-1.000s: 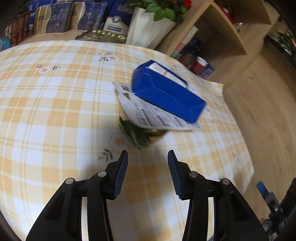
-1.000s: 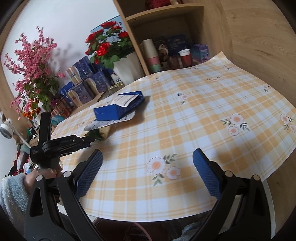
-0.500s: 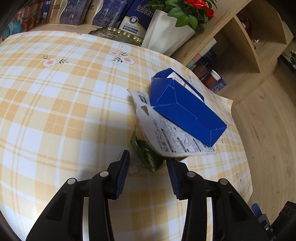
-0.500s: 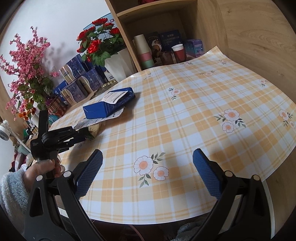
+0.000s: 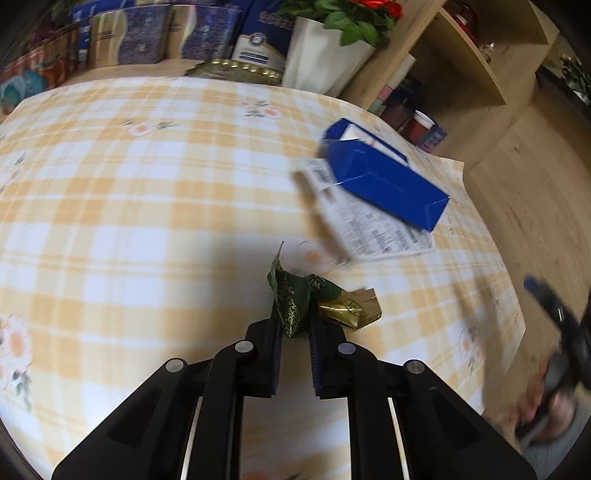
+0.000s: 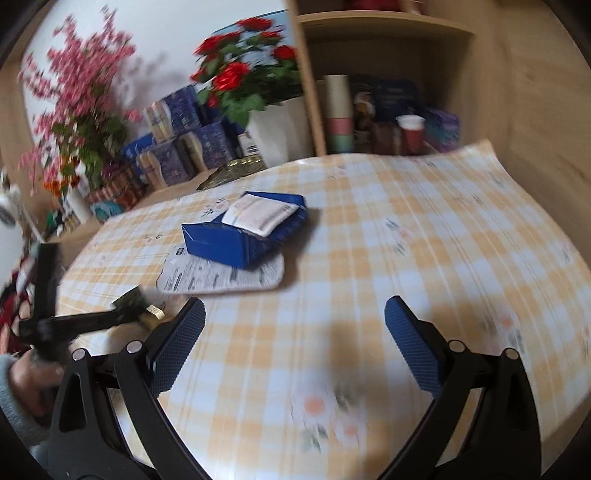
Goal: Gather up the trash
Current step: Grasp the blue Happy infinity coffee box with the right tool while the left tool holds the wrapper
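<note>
Left gripper clamped on a crumpled green-and-gold wrapper, pinched by its green end; the gold end sticks out to the right of the fingers. Whether the wrapper touches the table cannot be told. Right gripper over the near edge of the table, jaws wide apart, nothing between them.

Table covered in a yellow-checked cloth with flower prints. Near part, under the right gripper, bare cloth. Just beyond the wrapper, a printed white card lies flat; a blue carton rests on its far part, with a white sachet on top of the carton. Card and carton lie between the wrapper and the table's far right corner.

Left half of the table open. Right edge drops to wood floor.

Past the far edge: a gold tray, a white vase of red roses, blue gift boxes, pink blossom branches. Wooden shelf unit at the far right corner, holding stacked cups.
</note>
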